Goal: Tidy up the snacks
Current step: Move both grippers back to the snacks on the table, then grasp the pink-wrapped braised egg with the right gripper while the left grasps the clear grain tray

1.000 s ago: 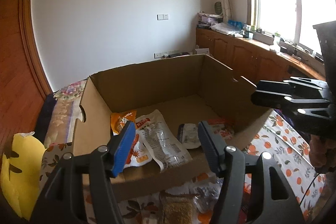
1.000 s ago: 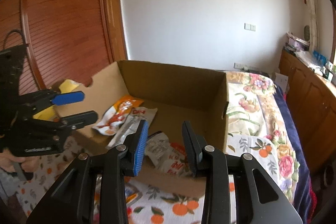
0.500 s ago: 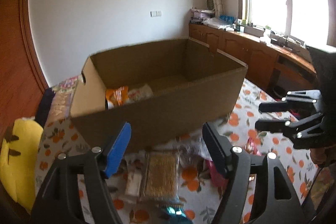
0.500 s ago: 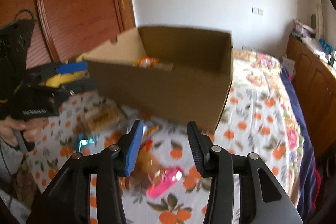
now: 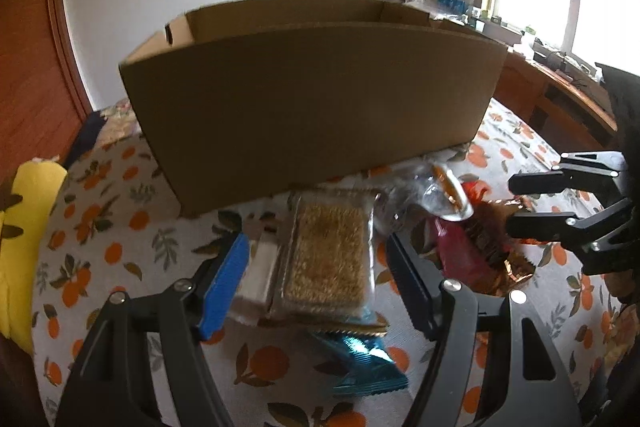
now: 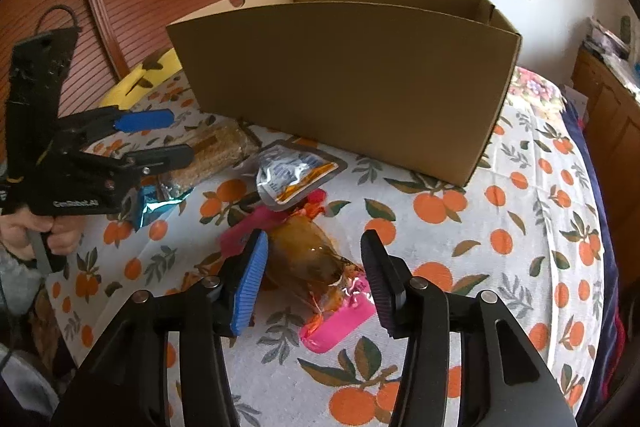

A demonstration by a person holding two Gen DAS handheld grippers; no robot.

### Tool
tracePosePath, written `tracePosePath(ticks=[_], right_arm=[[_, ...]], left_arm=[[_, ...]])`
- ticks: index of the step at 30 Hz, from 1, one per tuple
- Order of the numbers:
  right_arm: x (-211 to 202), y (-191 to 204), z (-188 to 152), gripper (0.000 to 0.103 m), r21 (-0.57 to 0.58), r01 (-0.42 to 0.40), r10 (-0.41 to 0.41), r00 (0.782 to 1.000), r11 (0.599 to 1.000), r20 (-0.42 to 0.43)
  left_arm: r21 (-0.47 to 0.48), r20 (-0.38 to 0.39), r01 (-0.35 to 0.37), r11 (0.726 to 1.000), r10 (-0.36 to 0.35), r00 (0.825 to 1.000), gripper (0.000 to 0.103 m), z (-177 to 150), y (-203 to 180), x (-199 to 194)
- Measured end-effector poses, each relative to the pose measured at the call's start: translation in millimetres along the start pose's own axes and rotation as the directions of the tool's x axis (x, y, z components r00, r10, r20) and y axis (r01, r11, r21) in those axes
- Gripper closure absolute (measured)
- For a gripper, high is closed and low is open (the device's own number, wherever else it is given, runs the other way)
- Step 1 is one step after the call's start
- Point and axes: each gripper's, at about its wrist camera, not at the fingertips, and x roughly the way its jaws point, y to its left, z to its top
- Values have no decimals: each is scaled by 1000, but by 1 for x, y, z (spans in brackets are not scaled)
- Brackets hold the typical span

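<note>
left hand-held gripper (image 5: 318, 281) – released, fingers straddling the oat bar pack (image 5: 330, 255) | right hand-held gripper (image 6: 316, 277) – released, low over the amber snack pouch (image 6: 308, 259) on the bed (image 6: 520, 227) | cardboard box (image 6: 352, 83) beyond, mid-bed

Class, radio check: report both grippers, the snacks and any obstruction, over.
Left gripper open above the clear cracker pack. Right gripper open around the amber snack bag. Cardboard box behind the pile, nothing blocking.
</note>
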Motion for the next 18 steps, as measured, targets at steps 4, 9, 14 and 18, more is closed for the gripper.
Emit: tracePosePath(ticks=[4,9,14,18], right_arm=[[6,5,4,49,-40,-7,6,1000,999,-24],[15,6,5,45,-50,-39,36,998,998,-59],[21,10,-1,41,-55,-41,37,997,998,-71],[22,7,-3,37,-36,-54,52,997,998,-49]], left_arm=[[-2,-9,0,1000,0,1000,31,-2,2,3],[-12,-34,8,1000,-9,999,31,-5,3,9],[-9,-37,3,1000,-3,999,31,-4,2,10],[24,-46,-23,999,24,999,30,-4,-4,12]])
